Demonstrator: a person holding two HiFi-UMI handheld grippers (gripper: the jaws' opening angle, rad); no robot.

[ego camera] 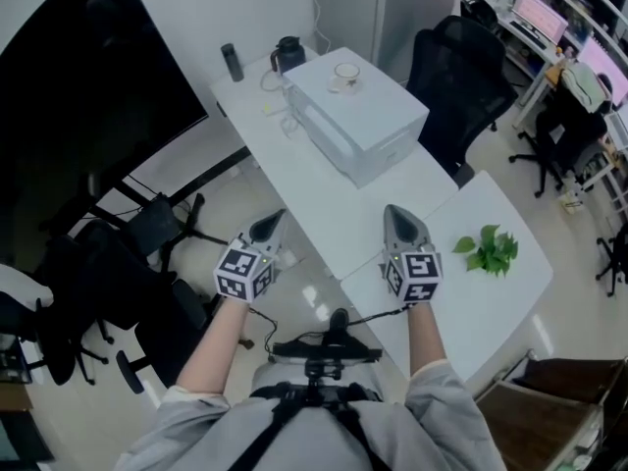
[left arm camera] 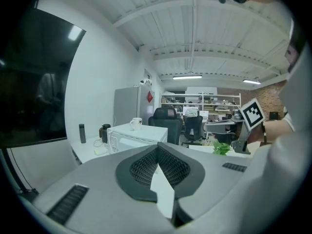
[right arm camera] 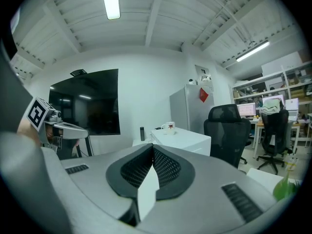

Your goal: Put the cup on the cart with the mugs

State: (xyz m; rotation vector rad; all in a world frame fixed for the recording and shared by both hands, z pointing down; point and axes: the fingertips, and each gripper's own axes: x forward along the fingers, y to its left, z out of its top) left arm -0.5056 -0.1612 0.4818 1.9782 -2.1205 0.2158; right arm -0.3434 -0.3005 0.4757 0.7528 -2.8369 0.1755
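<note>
Simply round cup (ego camera: pixel 345 75) atop boxy appliance (ego camera: pixel 363 121)

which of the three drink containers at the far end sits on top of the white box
The white cup: it alone is on the white box; the slim dark bottle and dark jug stand on the tabletop behind.

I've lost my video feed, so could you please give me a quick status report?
Left gripper and right gripper shut, both empty. Cup sits untouched on the white microwave, across the table. No cart in sight.
</note>
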